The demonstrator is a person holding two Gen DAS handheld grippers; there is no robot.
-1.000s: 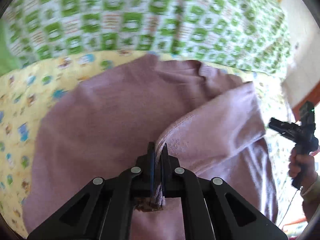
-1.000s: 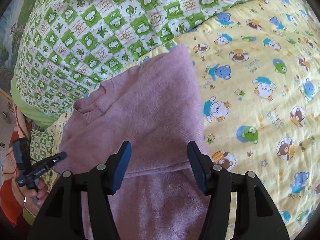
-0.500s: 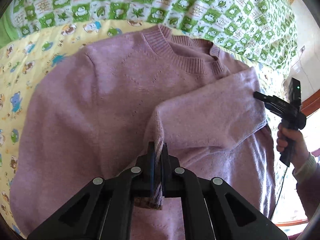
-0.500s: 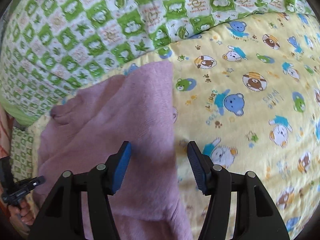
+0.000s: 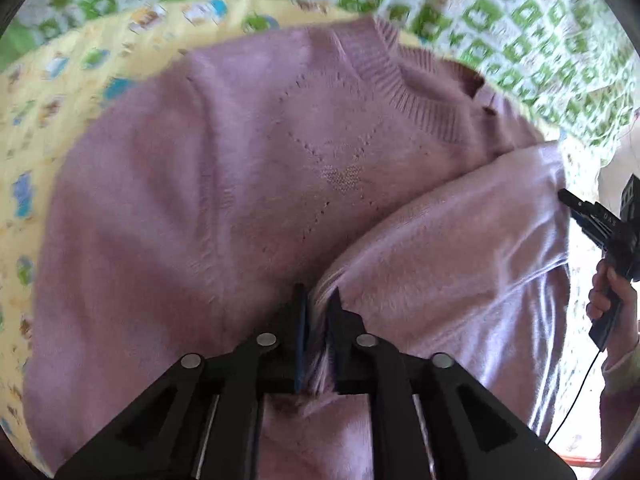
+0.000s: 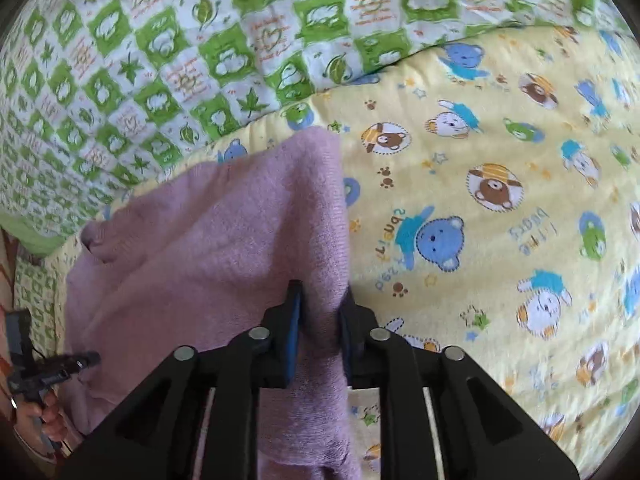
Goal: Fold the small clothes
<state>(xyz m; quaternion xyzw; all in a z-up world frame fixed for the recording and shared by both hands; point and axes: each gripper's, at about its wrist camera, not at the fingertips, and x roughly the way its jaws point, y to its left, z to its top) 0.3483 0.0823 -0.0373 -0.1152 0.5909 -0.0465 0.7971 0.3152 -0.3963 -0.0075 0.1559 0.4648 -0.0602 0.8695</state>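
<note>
Pink sweater point(image 5: 240, 200): left tool point(image 5: 318, 312) just easing open off the folded-in sleeve point(image 5: 460, 248), right tool point(image 6: 320, 312) closing on the other sleeve point(image 6: 304, 220) — next fold starting.

Pink knit sweater point(image 5: 240, 184) lies front-up on the bedding, one sleeve point(image 5: 460, 248) folded across.

Fuzzy knitted mauve sweater point(image 5: 248, 184), ribbed collar; smooth printed cotton sheet point(image 6: 500, 208); quilted blanket point(image 6: 168, 48); matt black plastic tongs point(image 5: 318, 312).

A bed, its yellow sheet point(image 6: 500, 208) printed with cartoon bears, spreads ahead and to the right of the right tongs. Beyond lies a green-and-white checked quilt point(image 6: 168, 52). Bright daylight falls across both.
</note>
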